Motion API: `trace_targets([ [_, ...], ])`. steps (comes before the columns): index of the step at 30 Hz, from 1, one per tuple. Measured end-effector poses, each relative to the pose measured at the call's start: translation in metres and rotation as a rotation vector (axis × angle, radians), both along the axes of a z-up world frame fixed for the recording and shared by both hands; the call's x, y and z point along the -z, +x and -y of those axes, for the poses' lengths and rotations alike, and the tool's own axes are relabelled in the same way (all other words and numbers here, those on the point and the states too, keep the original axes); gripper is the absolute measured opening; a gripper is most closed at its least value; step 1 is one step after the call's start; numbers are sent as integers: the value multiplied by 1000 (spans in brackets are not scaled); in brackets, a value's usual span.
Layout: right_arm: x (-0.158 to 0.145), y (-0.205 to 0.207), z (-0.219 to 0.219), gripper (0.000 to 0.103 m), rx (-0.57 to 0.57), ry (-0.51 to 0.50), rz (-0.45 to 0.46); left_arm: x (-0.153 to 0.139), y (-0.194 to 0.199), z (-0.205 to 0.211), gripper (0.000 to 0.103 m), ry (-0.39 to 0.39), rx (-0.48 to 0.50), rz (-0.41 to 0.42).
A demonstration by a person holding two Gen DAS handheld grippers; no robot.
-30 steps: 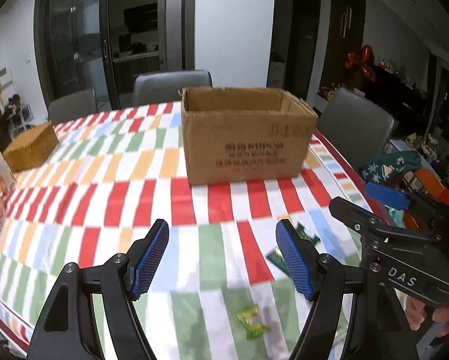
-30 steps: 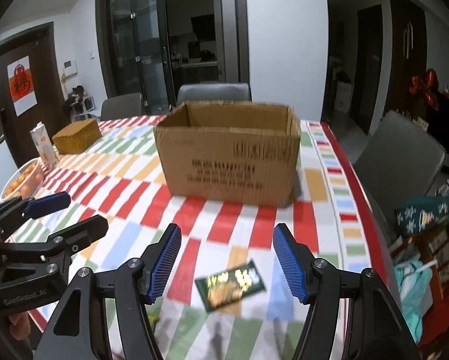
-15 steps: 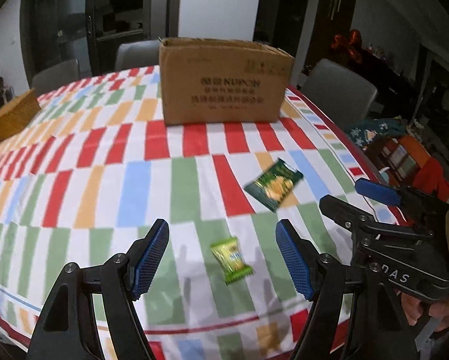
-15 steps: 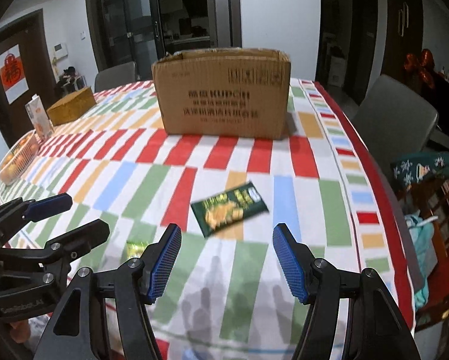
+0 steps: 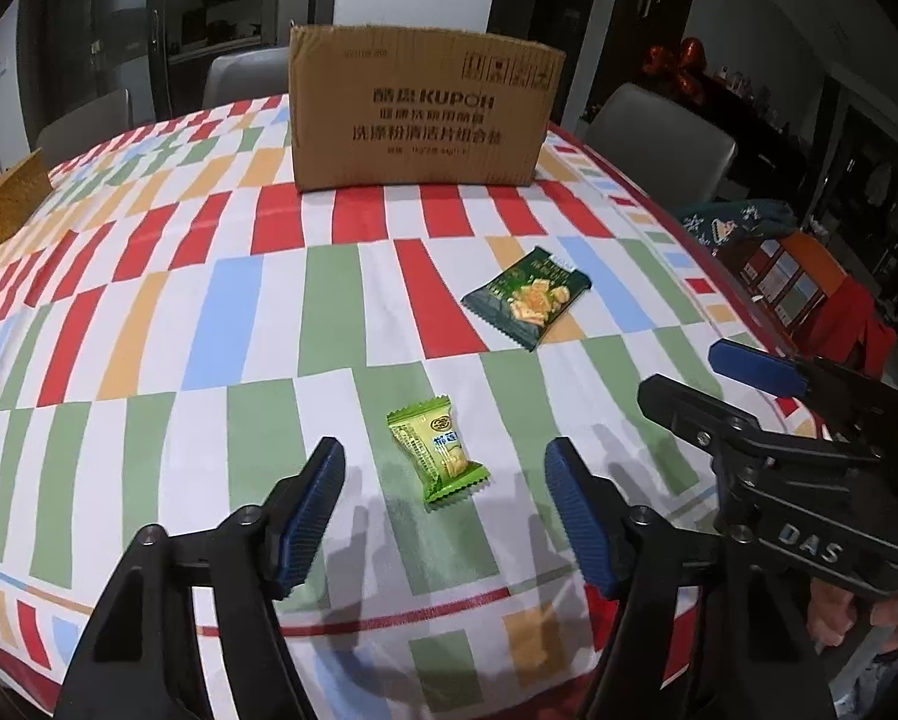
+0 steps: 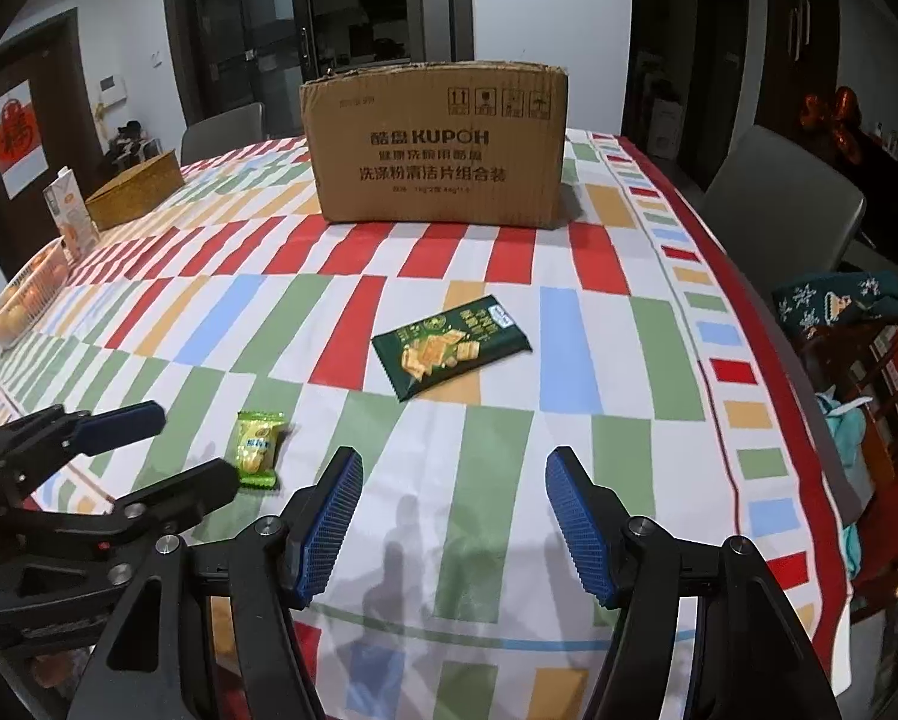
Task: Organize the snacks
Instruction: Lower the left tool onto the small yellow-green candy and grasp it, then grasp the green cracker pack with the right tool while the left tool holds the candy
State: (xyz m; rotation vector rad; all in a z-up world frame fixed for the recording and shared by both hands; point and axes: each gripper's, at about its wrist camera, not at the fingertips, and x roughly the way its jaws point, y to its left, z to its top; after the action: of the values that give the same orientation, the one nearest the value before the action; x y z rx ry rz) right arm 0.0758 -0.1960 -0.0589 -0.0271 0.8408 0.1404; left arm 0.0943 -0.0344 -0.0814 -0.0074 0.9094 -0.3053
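A: What step do you judge this to be?

B: The approach before a first pick, I'd say. The left gripper [image 5: 446, 483] has its blue pads spread wide with nothing between them, and the small light-green candy packet [image 5: 438, 450] lies flat on the striped tablecloth [image 5: 239, 324], just above the gap between the pads in the lower middle of the left wrist frame.

A: And the right one?

B: The right gripper [image 6: 454, 501] is also spread apart and empty, low in its own frame. The dark green cracker packet [image 6: 450, 345] sits at mid frame, above it, well clear of the pads. The candy shows at lower left there, beside one fingertip of the left tool.

A: Where would the snacks go?

B: Probably the cardboard box [image 5: 425, 111] at top centre of the left wrist frame. Its top edge is in view, but neither camera sees inside it.

A: So the next move?

B: Lower the left gripper so the pads straddle the candy packet, then close on it. The wrapper is thin and lies flat, so the pads need to reach right down to the cloth. The right can line up on the cracker packet likewise.
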Motion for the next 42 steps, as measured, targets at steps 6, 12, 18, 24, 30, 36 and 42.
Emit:
trace_targets([
  [6, 7, 6, 2, 64, 10, 12, -20, 18, 19, 12, 48, 43, 13, -32],
  [12, 10, 14, 4, 65, 22, 21, -31, 30, 29, 17, 30, 69, 11, -56],
  [18, 15, 21, 3, 65, 25, 34, -51, 30, 31, 13, 22, 51, 4, -43],
  [24, 16, 25, -3, 65, 15, 24, -52, 19, 32, 9, 20, 37, -16, -4],
  [30, 16, 40, -8, 65, 27, 27, -53, 1, 42, -6, 20, 30, -56, 52],
  [36, 13, 64, -17, 65, 47, 39, -64, -13, 56, -22, 20, 24, -90, 84],
  [42, 15, 83, -18, 65, 85, 74, -85, -15, 72, -36, 20, 6, -114, 86],
])
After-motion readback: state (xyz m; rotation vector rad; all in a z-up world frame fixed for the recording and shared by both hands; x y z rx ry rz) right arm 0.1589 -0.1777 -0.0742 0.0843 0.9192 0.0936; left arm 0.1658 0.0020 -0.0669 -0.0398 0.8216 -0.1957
